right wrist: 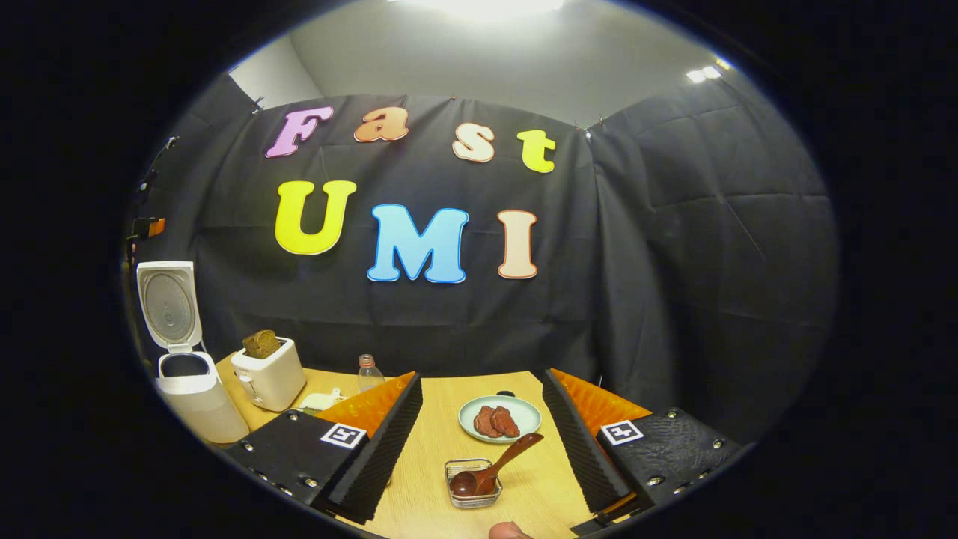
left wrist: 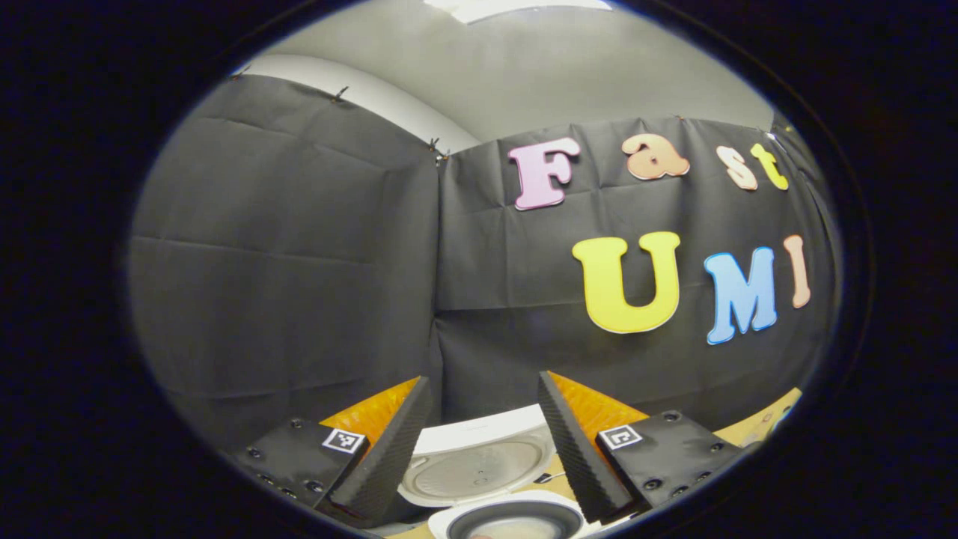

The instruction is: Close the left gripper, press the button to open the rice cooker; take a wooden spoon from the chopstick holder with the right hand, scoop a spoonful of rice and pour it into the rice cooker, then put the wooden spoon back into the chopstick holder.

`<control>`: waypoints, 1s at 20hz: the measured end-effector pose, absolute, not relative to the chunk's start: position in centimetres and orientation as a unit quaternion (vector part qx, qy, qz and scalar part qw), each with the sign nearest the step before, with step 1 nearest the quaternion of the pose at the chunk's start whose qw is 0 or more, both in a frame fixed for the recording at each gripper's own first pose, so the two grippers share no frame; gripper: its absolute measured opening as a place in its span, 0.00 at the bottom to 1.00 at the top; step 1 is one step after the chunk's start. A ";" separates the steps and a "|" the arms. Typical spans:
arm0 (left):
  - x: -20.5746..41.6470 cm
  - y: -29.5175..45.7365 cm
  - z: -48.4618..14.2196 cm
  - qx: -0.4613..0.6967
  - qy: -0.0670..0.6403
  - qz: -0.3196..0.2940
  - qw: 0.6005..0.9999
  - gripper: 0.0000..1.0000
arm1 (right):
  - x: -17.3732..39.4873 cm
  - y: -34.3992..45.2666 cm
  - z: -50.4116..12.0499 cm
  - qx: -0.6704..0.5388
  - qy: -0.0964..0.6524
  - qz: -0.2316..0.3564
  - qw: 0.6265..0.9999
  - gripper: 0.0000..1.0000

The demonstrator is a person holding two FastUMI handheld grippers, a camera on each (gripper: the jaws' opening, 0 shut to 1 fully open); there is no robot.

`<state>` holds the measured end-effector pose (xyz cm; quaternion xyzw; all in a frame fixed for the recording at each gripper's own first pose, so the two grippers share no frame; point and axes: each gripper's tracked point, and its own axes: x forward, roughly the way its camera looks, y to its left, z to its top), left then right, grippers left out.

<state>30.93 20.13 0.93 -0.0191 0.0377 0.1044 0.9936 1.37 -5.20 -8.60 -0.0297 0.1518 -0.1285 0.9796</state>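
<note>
Rice cooker (right wrist: pixel 187 374) stands at the far left of the bench (right wrist: pixel 434 419) in the right gripper view, its lid (right wrist: pixel 169 303) swung fully up and the pot open. Just beside it sits a toaster (right wrist: pixel 269 378) with bread in its slot, then a small bottle (right wrist: pixel 367 372). Between the right gripper (right wrist: pixel 479 442)'s spread, empty jaws lies a wooden spoon (right wrist: pixel 494 466), bowl down in a small wire holder (right wrist: pixel 473 483), handle tilted toward a plate (right wrist: pixel 500 419) of reddish slices. In the left gripper view, the left gripper (left wrist: pixel 483 449) hovers right over the open cooker, jaws spread and holding nothing, the raised lid just behind them.
</note>
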 end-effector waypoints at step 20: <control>37.3 21.6 -8.7 -0.057 0.147 0.125 0.980 0.92 | 2.3 -3.4 -9.9 -0.033 0.164 -0.106 0.980 0.98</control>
